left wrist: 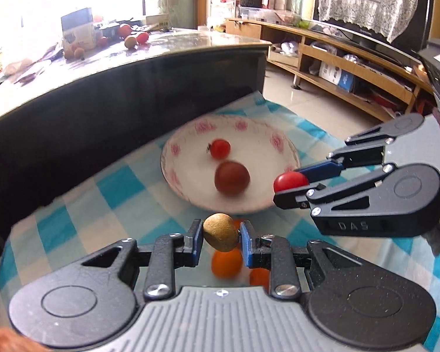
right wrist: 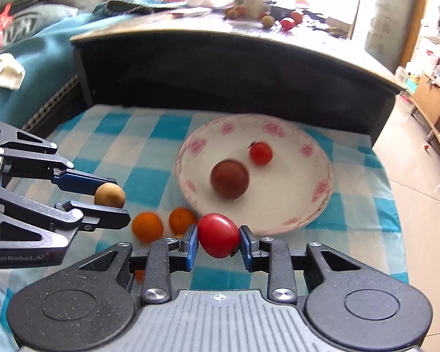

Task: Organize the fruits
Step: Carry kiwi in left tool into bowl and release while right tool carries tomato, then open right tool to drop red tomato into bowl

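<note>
The left gripper [left wrist: 221,239] was clenched on a round tan-brown kiwi-like fruit [left wrist: 221,232], the right gripper [right wrist: 218,242] on a glossy red cherry tomato [right wrist: 219,234]; both grips sat near the pad ends, so either fruit could squirt out (my guess) and roll among the small orange fruits [right wrist: 147,226] beneath; beyond, the pink-flowered white plate [right wrist: 322,189] held a dark red plum-like fruit [right wrist: 229,179], which could roll if knocked; the blue-checked cloth [right wrist: 149,135] covered the low counter; a glass-topped table stood behind.
</note>
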The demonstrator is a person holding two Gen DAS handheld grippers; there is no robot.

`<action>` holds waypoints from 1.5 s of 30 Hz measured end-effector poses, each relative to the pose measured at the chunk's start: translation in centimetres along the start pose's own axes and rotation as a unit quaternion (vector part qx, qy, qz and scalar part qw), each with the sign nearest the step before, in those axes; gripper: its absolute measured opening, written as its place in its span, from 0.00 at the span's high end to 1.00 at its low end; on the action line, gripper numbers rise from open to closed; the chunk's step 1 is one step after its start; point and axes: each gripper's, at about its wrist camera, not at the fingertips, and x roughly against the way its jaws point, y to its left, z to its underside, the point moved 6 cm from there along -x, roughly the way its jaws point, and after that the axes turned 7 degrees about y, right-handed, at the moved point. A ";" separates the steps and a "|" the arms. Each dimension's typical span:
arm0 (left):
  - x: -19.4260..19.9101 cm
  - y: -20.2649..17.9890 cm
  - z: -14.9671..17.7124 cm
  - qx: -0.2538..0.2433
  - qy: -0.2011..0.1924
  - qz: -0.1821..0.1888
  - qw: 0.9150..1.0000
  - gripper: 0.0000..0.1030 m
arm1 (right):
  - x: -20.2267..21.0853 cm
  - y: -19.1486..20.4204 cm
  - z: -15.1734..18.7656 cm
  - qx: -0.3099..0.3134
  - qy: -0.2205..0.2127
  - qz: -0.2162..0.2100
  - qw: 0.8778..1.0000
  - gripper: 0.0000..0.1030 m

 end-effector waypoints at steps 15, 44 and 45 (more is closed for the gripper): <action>-4.9 0.7 -3.5 0.002 -0.006 -0.037 0.999 0.65 | -2.8 -3.1 -1.1 -0.055 -0.002 0.034 0.998 0.77; -3.5 0.6 -3.3 0.000 -0.021 -0.036 0.999 0.64 | -2.6 -3.9 -1.5 -0.075 -0.027 0.042 0.996 0.75; -3.4 0.6 -3.2 -0.002 -0.021 -0.035 0.999 0.64 | -2.6 -3.9 -1.6 -0.074 -0.028 0.040 0.996 0.74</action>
